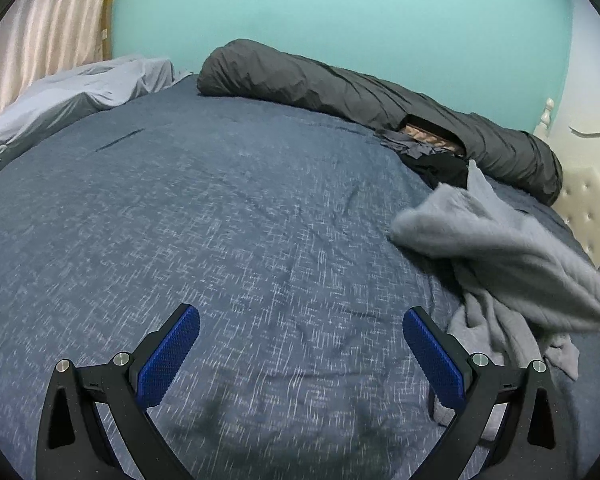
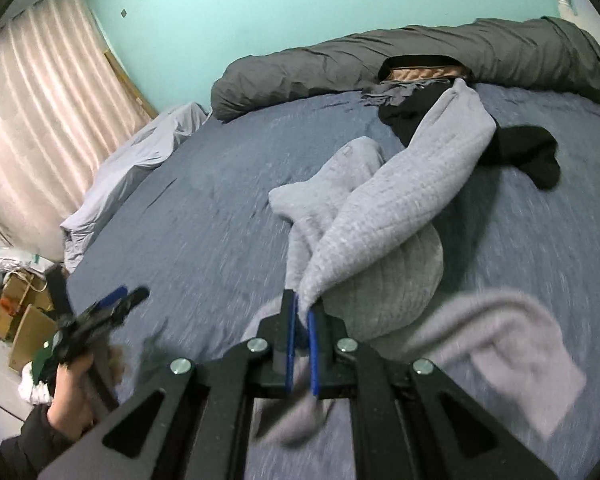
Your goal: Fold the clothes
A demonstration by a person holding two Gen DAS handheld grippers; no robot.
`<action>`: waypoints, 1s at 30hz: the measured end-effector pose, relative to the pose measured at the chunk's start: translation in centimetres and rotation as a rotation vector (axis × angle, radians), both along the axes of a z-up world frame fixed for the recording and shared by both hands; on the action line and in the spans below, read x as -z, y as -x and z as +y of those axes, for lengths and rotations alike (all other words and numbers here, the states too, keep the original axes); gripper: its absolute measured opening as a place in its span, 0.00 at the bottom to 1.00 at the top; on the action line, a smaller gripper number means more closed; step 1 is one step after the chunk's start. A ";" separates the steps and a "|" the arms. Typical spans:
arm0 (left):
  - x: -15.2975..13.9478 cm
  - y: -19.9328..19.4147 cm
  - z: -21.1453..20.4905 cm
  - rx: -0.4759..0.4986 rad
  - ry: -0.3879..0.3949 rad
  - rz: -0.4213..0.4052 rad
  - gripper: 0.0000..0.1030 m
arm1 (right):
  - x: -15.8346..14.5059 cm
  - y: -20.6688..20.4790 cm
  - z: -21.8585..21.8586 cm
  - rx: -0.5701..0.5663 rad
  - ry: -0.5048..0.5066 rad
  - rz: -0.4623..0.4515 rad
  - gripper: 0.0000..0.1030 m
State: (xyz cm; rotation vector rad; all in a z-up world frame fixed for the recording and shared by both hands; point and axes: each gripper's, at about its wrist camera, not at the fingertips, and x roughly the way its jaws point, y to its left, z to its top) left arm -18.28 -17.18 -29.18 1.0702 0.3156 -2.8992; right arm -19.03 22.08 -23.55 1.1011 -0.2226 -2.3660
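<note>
A grey knit garment (image 2: 384,204) lies bunched on the dark blue bedspread (image 2: 204,216). My right gripper (image 2: 303,312) is shut on a fold of it near the bed's front, and the cloth stretches away toward the back. In the left wrist view the same grey garment (image 1: 496,248) hangs blurred at the right. My left gripper (image 1: 300,320) is open over bare bedspread (image 1: 220,220), holding nothing. The left gripper (image 2: 118,300) also shows at the lower left of the right wrist view, held by a hand (image 2: 70,396).
A black garment (image 2: 528,152) and dark clothes (image 2: 400,94) lie at the back of the bed. A rolled dark grey duvet (image 1: 340,88) runs along the teal wall. A pale sheet (image 1: 72,96) is heaped at the left. Cardboard boxes (image 2: 24,320) stand on the floor beside the curtain (image 2: 40,120).
</note>
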 end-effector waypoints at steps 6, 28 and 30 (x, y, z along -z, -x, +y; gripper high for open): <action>-0.2 -1.4 0.4 0.013 -0.002 0.006 1.00 | 2.6 -5.7 0.8 -0.039 -0.029 -0.080 0.05; 1.0 1.7 5.1 0.154 -0.074 -0.046 1.00 | 2.1 -3.3 5.7 0.224 -0.008 -0.091 0.42; 0.8 2.3 5.8 0.171 -0.061 -0.043 1.00 | 2.0 -2.8 6.5 0.247 0.004 -0.084 0.44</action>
